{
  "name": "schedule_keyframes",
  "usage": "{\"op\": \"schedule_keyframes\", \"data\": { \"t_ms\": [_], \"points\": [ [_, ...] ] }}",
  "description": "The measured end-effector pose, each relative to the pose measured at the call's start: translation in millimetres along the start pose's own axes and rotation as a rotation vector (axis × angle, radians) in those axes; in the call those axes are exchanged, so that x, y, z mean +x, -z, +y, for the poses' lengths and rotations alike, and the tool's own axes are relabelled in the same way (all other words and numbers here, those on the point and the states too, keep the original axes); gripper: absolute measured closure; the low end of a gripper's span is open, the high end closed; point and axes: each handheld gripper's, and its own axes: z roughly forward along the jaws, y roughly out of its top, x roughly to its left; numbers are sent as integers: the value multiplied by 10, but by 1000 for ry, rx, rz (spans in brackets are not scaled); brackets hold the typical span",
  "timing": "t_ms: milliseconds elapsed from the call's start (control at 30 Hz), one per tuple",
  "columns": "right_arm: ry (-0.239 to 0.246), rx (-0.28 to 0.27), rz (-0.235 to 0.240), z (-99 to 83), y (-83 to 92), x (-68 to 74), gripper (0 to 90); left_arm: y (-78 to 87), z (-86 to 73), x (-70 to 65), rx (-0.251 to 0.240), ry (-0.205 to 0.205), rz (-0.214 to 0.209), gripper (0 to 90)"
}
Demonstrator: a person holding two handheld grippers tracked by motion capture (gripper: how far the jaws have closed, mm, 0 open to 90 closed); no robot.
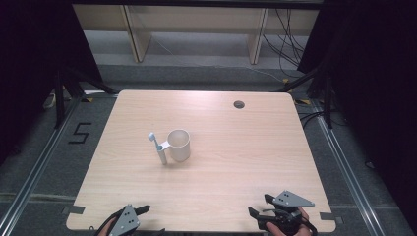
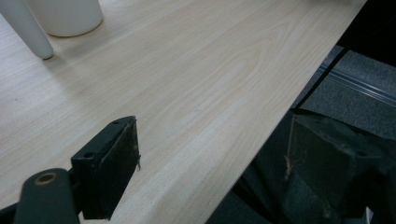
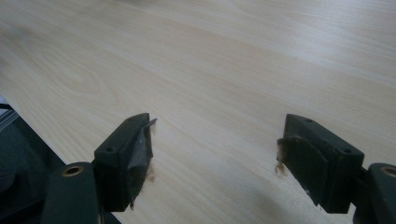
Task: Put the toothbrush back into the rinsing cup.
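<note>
The left gripper (image 1: 142, 210) sits at the near left corner of the pale wood worktop (image 1: 236, 162), its jaws spread wide with nothing between them. In the left gripper view one jaw hangs over the wood and the other past the worktop's edge, above the dark floor.

The right gripper (image 1: 260, 206) rests at the near right corner, a hand (image 1: 295, 223) wrapped round it from below, and its jaws are likewise wide apart and empty — the right gripper view shows bare wood grain between them (image 3: 215, 140), with frayed, brownish pad edges on both jaws.

Well ahead of both grippers, nearer the left one's side, stands a white cup (image 1: 179, 145), upright and open at the top. A white toothbrush (image 1: 158, 147) leans just beside it on the side away from the right gripper, head up; whether the two touch I cannot tell. In the left gripper view the cup's base (image 2: 65, 16) and the brush handle's foot (image 2: 28, 30) show far ahead of the jaws.

A round cable hole (image 1: 239, 104) lies far ahead of the right gripper. On the floor left of the worktop a taped mark reads "5" (image 1: 80, 132) — the only writing legible.
</note>
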Motion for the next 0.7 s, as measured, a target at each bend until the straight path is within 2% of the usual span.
{"op": "schedule_keyframes", "data": {
  "t_ms": [100, 133, 167, 200, 267, 500, 633, 700],
  "points": [
    [7, 1, 0, -1, -6, -3, 257, 20, -25, -6, 7, 20, 12, 161],
    [8, 2, 0, -1, -8, -2, 257, 33, -32, 7, 28, 8, 19, 161],
    [3, 2, 3, -3, -11, 4, 257, 24, -43, -6, 10, 29, 11, 161],
    [-10, -2, 6, -6, -18, 14, 257, 30, -47, -9, 17, 33, 9, 161],
    [7, 7, 0, -1, -10, 2, 257, 27, -52, -1, 18, 26, 9, 161],
    [11, 0, 3, -2, -19, 9, 257, 64, -51, 68, 28, 35, 34, 161],
    [8, 5, 6, 0, -18, 15, 257, 57, -54, 74, 9, 44, 34, 161],
    [11, 1, 5, -1, -20, 10, 257, 67, -51, 82, 40, 36, 41, 161]
  ]
}}
